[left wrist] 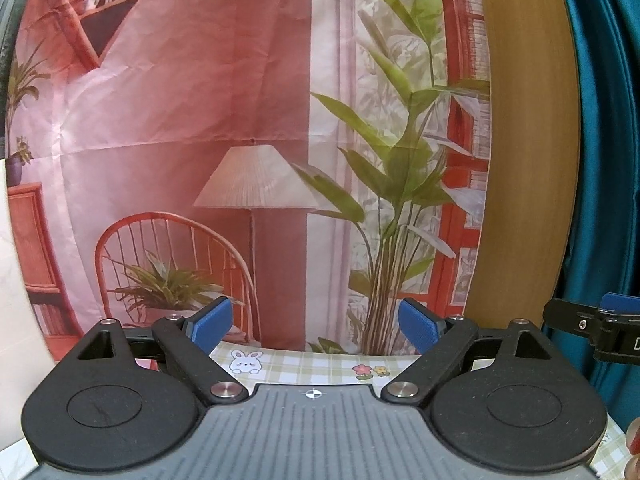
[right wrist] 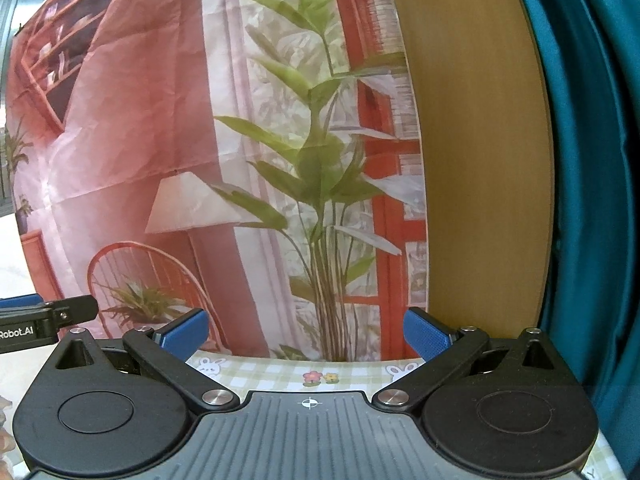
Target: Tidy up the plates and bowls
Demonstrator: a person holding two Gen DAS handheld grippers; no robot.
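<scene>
No plate or bowl shows in either view. My left gripper [left wrist: 316,326] stands open above the far edge of the checked tablecloth [left wrist: 304,364], its blue pads [left wrist: 210,324] wide apart with nothing between them. My right gripper [right wrist: 308,334] is open too and holds nothing; its blue pads [right wrist: 426,336] frame the same tablecloth [right wrist: 280,372]. Each gripper's tip shows in the other's view: the right one [left wrist: 600,330] at the right edge, the left one [right wrist: 44,316] at the left edge. Both point nearly level at the backdrop.
A printed fabric backdrop [left wrist: 240,120] with a lamp, chair and plant hangs just behind the table's far edge. To its right stand a wooden panel [left wrist: 528,160] and a teal curtain [left wrist: 600,160]. A white surface [left wrist: 16,280] lies at far left.
</scene>
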